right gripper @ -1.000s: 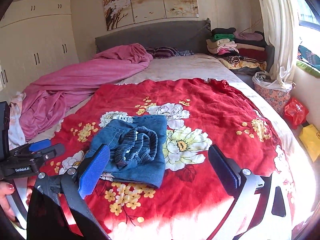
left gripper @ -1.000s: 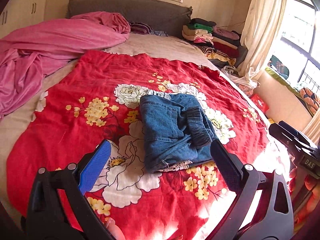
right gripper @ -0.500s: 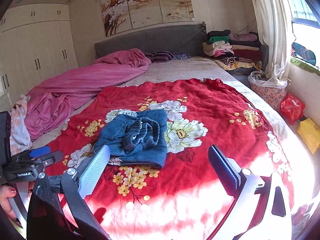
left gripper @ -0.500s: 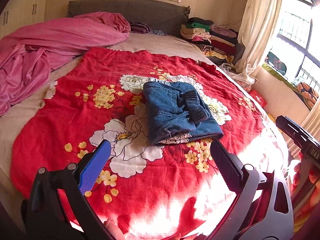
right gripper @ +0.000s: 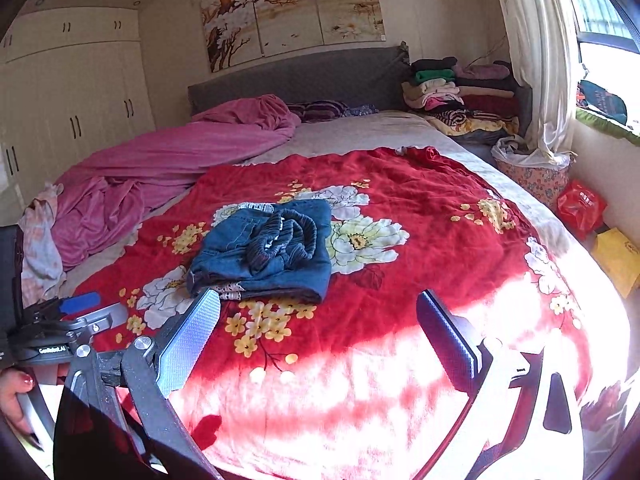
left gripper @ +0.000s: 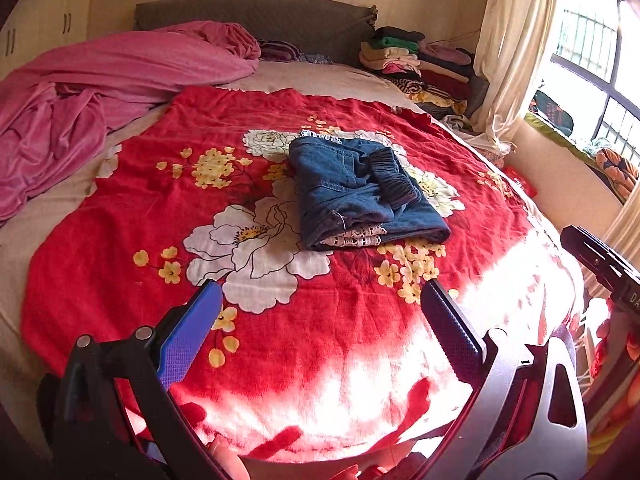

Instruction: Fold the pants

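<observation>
1. Left gripper: fingers spread wide, holding nothing, well short of the pants.
2. Right gripper: likewise wide apart and bare, hovering near the pants' near edge.
3. Pants lie folded mid-blanket, red cloth bare on every side.

left claw: spread, empty | right claw: spread, empty

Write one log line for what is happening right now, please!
denim pants: folded, on red floral blanket | left tongs: open, empty | right tongs: open, empty
</observation>
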{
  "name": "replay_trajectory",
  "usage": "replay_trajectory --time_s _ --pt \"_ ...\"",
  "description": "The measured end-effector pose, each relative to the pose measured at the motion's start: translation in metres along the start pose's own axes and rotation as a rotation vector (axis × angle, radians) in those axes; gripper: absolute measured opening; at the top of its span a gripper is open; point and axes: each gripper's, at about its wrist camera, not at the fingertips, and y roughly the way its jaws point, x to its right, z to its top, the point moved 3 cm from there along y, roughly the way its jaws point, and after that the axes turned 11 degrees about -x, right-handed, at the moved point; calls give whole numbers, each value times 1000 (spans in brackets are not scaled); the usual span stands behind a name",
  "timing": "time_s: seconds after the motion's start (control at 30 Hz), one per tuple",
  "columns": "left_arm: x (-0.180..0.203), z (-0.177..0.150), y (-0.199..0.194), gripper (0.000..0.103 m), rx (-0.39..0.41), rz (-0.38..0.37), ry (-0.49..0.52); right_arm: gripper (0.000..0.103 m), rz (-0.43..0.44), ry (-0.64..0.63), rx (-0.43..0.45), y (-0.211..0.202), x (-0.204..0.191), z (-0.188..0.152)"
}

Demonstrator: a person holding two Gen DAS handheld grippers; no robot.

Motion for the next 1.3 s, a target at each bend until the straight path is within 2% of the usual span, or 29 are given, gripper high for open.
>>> replay_trajectory --time_s 0.4,0.57,0.97,1.3 --pt "-1 -31 15 93 -12 -1 -15 98 -22 2 -36 17 4 -26" --pt "-3 -39 29 93 -42 6 -20 98 -27 -29 -55 27 -4 -37" --pt "-1 -47 41 93 -46 14 -15 98 -30 -50 -86 48 -13 -55" --pt "-3 -47 41 93 -50 27 -25 98 -35 -36 -85 47 -10 -55"
